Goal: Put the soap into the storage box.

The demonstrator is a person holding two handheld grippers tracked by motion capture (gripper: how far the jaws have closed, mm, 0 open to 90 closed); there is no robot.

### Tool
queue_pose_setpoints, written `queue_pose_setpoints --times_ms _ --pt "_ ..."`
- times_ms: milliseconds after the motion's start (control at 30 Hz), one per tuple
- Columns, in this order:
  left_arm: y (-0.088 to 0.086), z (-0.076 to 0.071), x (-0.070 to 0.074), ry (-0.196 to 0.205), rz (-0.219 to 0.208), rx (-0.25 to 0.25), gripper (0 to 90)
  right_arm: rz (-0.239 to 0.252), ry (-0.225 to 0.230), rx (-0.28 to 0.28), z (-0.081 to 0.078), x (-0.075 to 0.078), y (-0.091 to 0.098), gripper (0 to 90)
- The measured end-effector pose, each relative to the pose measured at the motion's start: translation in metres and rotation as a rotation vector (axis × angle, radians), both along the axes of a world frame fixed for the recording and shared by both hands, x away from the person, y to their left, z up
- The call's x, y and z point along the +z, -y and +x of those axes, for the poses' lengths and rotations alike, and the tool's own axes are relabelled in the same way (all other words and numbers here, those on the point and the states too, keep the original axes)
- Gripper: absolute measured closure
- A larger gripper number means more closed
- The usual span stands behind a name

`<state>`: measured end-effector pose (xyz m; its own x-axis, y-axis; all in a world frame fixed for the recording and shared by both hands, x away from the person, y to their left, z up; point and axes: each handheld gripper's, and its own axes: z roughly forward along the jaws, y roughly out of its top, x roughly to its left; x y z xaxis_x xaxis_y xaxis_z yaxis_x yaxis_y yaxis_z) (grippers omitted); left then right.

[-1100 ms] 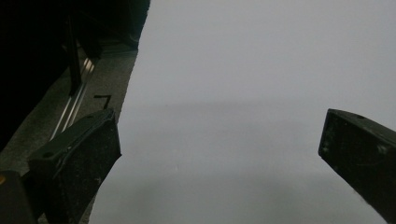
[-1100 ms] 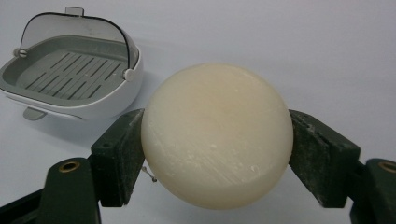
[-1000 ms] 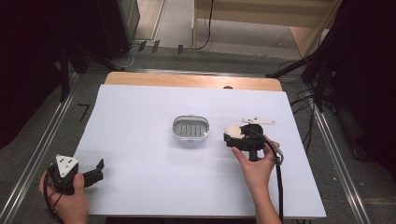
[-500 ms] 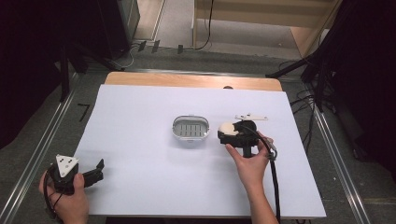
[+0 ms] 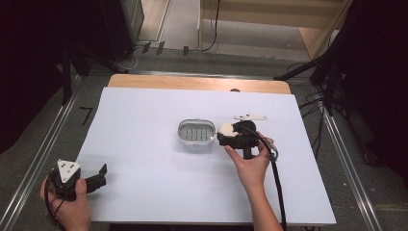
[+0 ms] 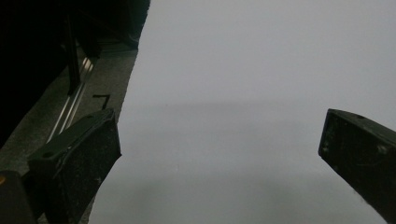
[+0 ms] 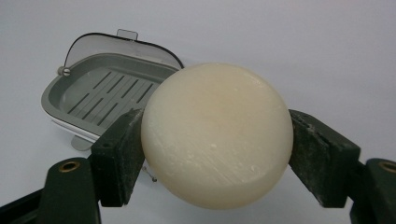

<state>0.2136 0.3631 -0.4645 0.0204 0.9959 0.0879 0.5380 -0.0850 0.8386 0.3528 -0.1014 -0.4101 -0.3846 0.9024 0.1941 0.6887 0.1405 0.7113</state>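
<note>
In the right gripper view my right gripper (image 7: 217, 140) was clamped on the soap (image 7: 217, 134), one black pad against each flank of the round bar. The relation that mattered for the coming move was where the soap dish (image 7: 100, 95) lay from that load: it sat in the upper left of that frame, beyond the soap and off to its left, apart from it. In the high view the same dish (image 5: 196, 132) stood near the middle of the white table (image 5: 144, 144), and the soap (image 5: 225, 129) showed just to the right of it, close to the dish's rim though I could not tell whether it touched. The dish's long axis ran left to right across the high view, so I judged that a short carry toward frame left should bring the bar over the slatted tray.

My right hand (image 5: 250, 166) was by far the nearer one. My left gripper (image 5: 98, 174) rested low in the lower left of the high view, well apart from the dish, its jaws spread wide with nothing between them.

The soap looked creamy off-white, a smooth thick disc with faint scratches on its face. The dish was grey inside, with a clear hinged lid standing open behind it.
</note>
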Motion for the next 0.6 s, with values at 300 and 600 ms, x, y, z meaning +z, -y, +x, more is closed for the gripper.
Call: queue_pose_setpoints --times_ms 300,600 --pt "0.000 0.000 0.000 -0.001 -0.002 0.000 0.0 -0.001 0.002 0.020 0.006 0.002 -0.016 24.9" --pt "0.000 0.000 0.000 -0.002 0.003 -0.002 0.0 -0.002 -0.001 0.041 0.010 0.000 -0.033 24.9"
